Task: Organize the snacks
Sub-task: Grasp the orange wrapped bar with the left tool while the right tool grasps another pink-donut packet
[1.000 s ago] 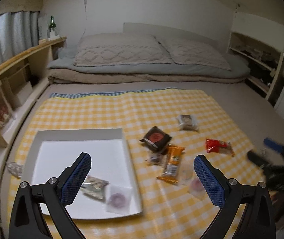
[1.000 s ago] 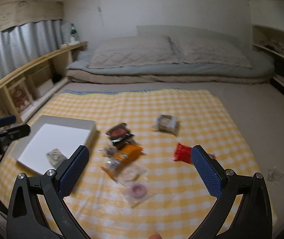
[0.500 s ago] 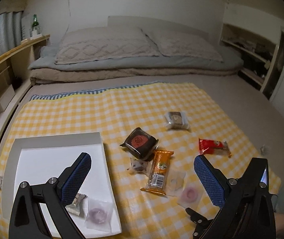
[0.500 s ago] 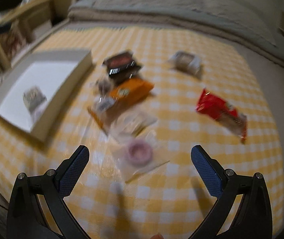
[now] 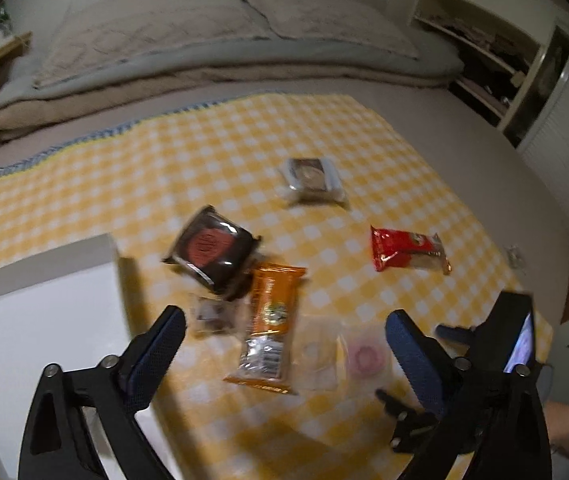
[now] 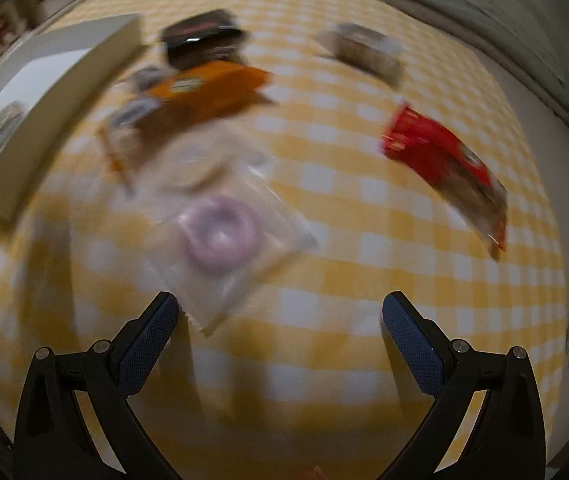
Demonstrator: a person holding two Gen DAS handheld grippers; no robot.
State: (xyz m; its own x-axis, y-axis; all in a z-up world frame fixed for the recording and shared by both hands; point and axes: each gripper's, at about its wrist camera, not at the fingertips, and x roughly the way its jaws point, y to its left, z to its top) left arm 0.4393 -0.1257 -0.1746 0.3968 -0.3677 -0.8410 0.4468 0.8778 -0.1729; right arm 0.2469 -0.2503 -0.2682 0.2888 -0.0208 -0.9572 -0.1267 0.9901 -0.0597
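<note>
Right gripper point(image 6: 276, 320) fingers wide, empty, dropped close over the pink ring candy packet point(image 6: 220, 236) since a second ago; pick imminent. Left gripper point(image 5: 284, 336) wide too.

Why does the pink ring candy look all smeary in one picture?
In the right wrist view the pink ring candy and red packet are smeared by motion blur; the left wrist view shows the same candy smaller and only slightly soft.

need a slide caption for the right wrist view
Open right gripper poised low over a bagged pink ring snack on the yellow checked cloth, other snacks beyond.
</note>
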